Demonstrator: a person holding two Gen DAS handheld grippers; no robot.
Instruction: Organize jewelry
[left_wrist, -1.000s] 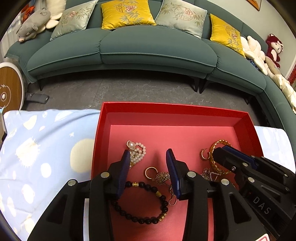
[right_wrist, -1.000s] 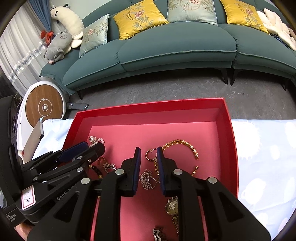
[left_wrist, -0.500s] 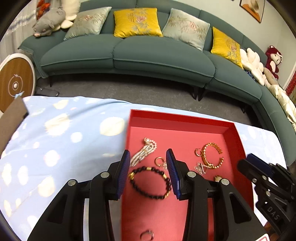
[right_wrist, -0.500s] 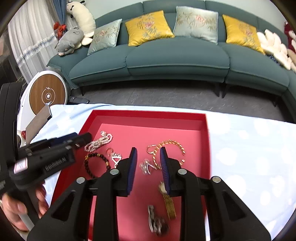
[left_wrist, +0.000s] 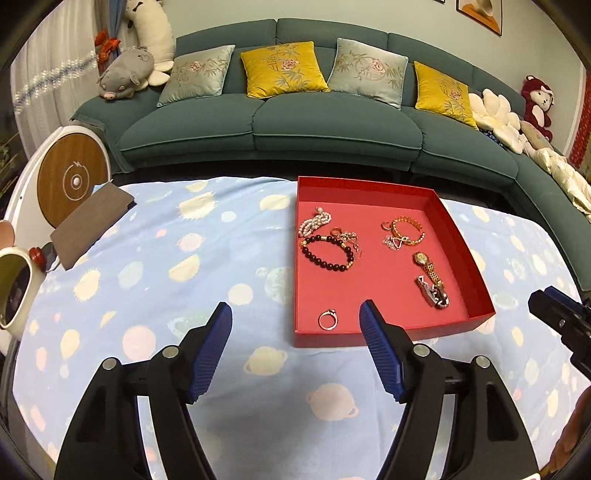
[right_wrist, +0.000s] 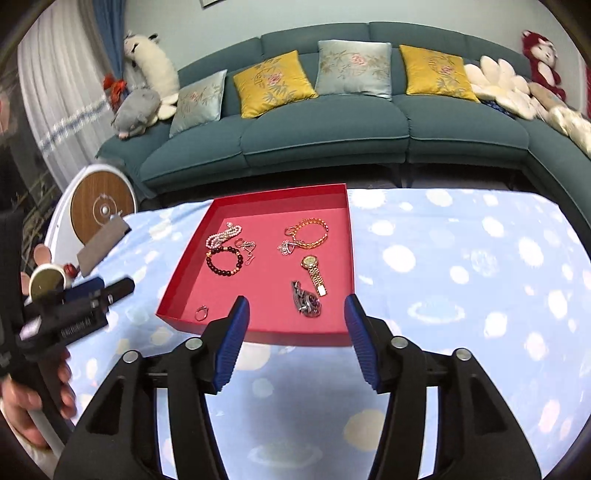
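A red tray (left_wrist: 474, 286) (right_wrist: 177, 280) lies on a blue patterned cloth and holds jewelry: a pearl strand (left_wrist: 314, 223), a dark bead bracelet (left_wrist: 327, 253) (right_wrist: 223, 260), a gold bangle (left_wrist: 406, 229) (right_wrist: 312, 232), a gold watch (left_wrist: 426, 267) (right_wrist: 314, 275), a silver watch (left_wrist: 432, 290) (right_wrist: 306, 299) and a ring (left_wrist: 328, 319) (right_wrist: 202, 313). My left gripper (left_wrist: 295, 323) is open and empty, held back above the cloth at the tray's near edge. My right gripper (right_wrist: 295, 314) is open and empty above the tray's near edge.
A brown flat pad (left_wrist: 90, 221) lies at the cloth's left edge, next to a round wooden-faced device (left_wrist: 74, 181). A cream mug-like object (left_wrist: 11, 288) is at the far left. A green sofa (left_wrist: 295, 125) with cushions runs behind the table.
Both grippers have pulled back and up out of the tray and opened wide. The whole tray and the cloth around it now show.
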